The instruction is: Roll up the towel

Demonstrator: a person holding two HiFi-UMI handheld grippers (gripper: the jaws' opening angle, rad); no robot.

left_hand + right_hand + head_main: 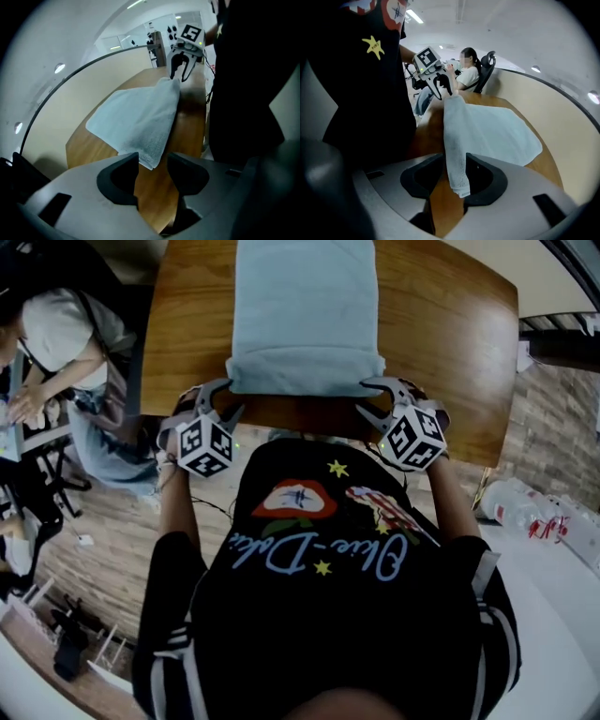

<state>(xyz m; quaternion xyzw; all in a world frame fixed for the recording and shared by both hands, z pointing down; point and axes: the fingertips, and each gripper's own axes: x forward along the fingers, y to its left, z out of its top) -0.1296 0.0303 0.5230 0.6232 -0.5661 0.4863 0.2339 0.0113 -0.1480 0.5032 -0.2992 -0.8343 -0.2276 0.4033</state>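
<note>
Towel [305, 315] lies flat on the wooden table [450, 343] in the head view, with the left gripper [225, 397] and right gripper [375, 395] at its near corners. Left gripper view: jaws wide, corner loose between them. Right gripper view: jaws apart, corner draped between, unclamped.

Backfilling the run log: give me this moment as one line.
towel: on table, near edge folded over | left gripper: open, at towel corner | right gripper: open, corner between jaws, ungripped | stage: early roll
</note>
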